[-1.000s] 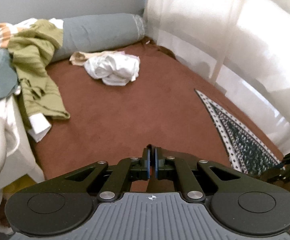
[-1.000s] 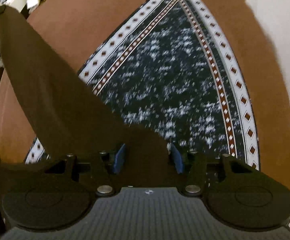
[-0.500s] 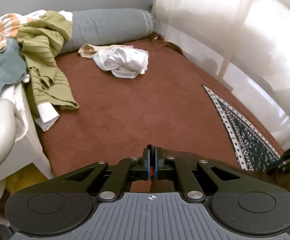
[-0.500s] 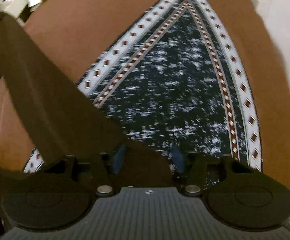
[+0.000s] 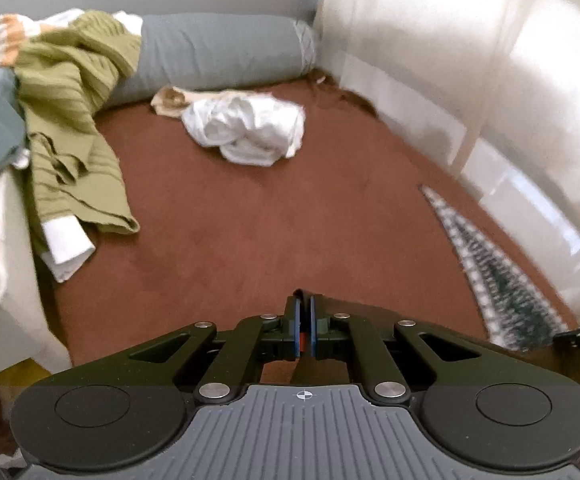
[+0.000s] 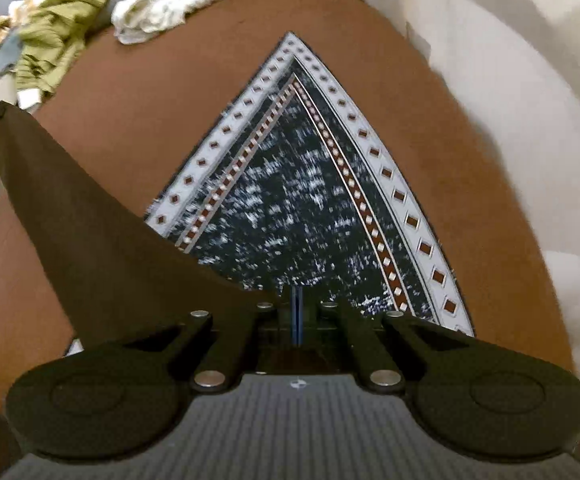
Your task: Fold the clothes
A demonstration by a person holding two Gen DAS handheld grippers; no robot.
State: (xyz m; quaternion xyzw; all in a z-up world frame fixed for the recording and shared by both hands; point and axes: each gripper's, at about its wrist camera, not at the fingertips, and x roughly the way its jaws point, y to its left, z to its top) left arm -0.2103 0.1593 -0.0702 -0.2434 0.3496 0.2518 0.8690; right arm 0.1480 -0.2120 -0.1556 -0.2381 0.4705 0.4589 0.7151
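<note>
Tongs first: my left gripper [image 5: 305, 322] has its blue pads pressed together on a dark brown cloth [image 6: 90, 216], a small fold of it poking up between the tips. My right gripper [image 6: 297, 312] is likewise closed to a thin slit, and the same dark brown cloth runs from under its fingers up and away to the far left of that view, pulled into a taut, sloping sheet; whether the pads actually pinch it there I cannot tell, since the fabric covers the fingers on that side.

Beyond the cloth lies a patterned scarf [image 6: 310, 208], dark with white flecks and a pale border of small red diamonds, spread flat with one corner pointing away from my right gripper. It rests on the brown bedspread [image 5: 250, 216]. Farther from the scarf, a crumpled white garment [image 5: 250, 132] sits near a grey bolster [image 5: 218, 52] against the wall. Beside the bolster a green ribbed sweater [image 5: 70, 120] drapes over a heap of other clothes and spills onto the bedspread. On the scarf's other side, sheer white curtains [image 5: 470, 60] hang bright with daylight.
</note>
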